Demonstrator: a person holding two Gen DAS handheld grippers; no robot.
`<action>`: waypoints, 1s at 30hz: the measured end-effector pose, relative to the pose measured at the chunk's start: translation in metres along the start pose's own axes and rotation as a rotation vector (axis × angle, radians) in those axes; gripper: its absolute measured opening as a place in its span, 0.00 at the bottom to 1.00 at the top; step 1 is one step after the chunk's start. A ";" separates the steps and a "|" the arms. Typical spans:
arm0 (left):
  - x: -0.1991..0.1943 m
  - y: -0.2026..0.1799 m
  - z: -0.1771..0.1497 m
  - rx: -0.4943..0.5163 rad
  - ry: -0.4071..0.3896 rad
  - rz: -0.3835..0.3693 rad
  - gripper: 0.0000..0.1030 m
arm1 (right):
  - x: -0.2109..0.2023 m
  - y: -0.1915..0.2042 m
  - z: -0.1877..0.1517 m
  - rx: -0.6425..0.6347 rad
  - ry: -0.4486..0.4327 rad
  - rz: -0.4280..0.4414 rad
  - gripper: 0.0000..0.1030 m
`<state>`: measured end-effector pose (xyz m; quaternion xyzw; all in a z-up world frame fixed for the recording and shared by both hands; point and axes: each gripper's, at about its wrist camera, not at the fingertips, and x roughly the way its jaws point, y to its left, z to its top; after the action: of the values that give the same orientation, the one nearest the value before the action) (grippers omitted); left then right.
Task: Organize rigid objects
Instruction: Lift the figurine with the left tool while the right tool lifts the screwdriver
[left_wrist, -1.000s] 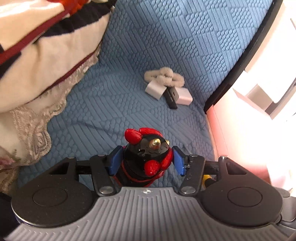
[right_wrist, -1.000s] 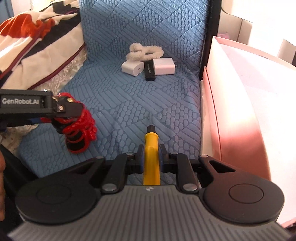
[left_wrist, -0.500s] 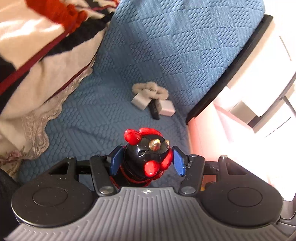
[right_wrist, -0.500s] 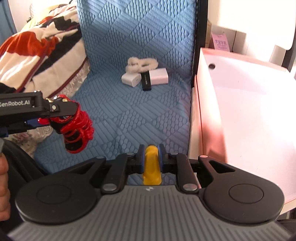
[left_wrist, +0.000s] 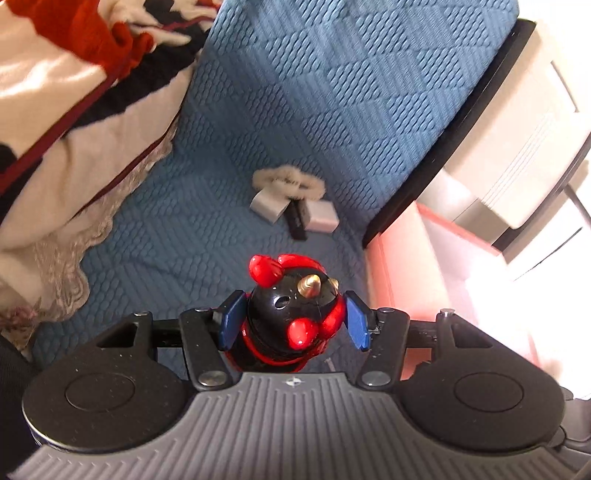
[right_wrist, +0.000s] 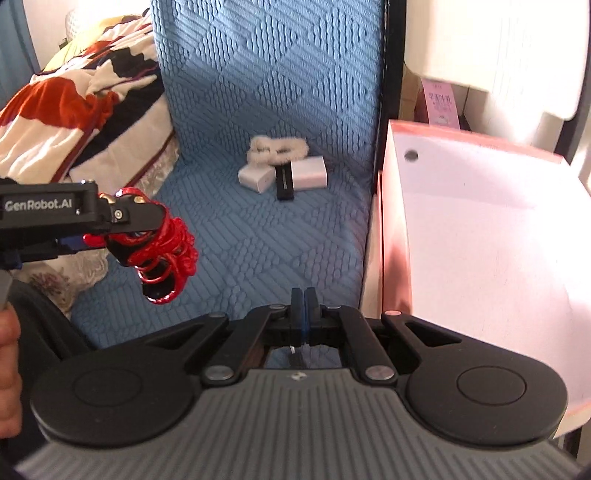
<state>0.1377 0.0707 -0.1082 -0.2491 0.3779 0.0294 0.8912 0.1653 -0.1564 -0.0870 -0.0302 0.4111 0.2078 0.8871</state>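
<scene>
My left gripper (left_wrist: 293, 319) is shut on a black and red mini tripod (left_wrist: 291, 314) with coiled red legs, held above the blue seat cushion (left_wrist: 221, 206). It also shows in the right wrist view (right_wrist: 162, 254), at the left. My right gripper (right_wrist: 303, 295) is shut, its pads pressed together; a thin dark metal tip (right_wrist: 293, 356) shows just below them, and the yellow screwdriver handle is out of sight. Two white chargers (right_wrist: 308, 173), a black stick (right_wrist: 285, 182) and a fluffy white hair tie (right_wrist: 277, 147) lie together at the back of the cushion.
A pink-edged white box (right_wrist: 480, 240) stands open to the right of the cushion. A striped blanket (right_wrist: 74, 110) with lace trim is heaped on the left. White furniture (left_wrist: 517, 147) stands behind the box.
The yellow screwdriver handle has slid back out of sight between the right pads, which are now pressed together. Both grippers have risen and pulled back; the left still holds the tripod.
</scene>
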 end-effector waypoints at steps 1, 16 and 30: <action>0.002 0.002 -0.002 0.002 0.005 0.005 0.61 | 0.000 0.000 -0.004 0.003 0.006 0.001 0.03; 0.034 0.012 -0.020 0.020 0.077 0.010 0.61 | 0.029 0.013 -0.063 -0.046 0.141 0.023 0.29; 0.023 0.006 -0.018 0.018 0.082 0.013 0.61 | 0.070 0.023 -0.064 -0.156 0.215 -0.072 0.22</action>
<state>0.1411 0.0647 -0.1370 -0.2394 0.4158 0.0217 0.8771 0.1503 -0.1258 -0.1787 -0.1357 0.4851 0.2029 0.8397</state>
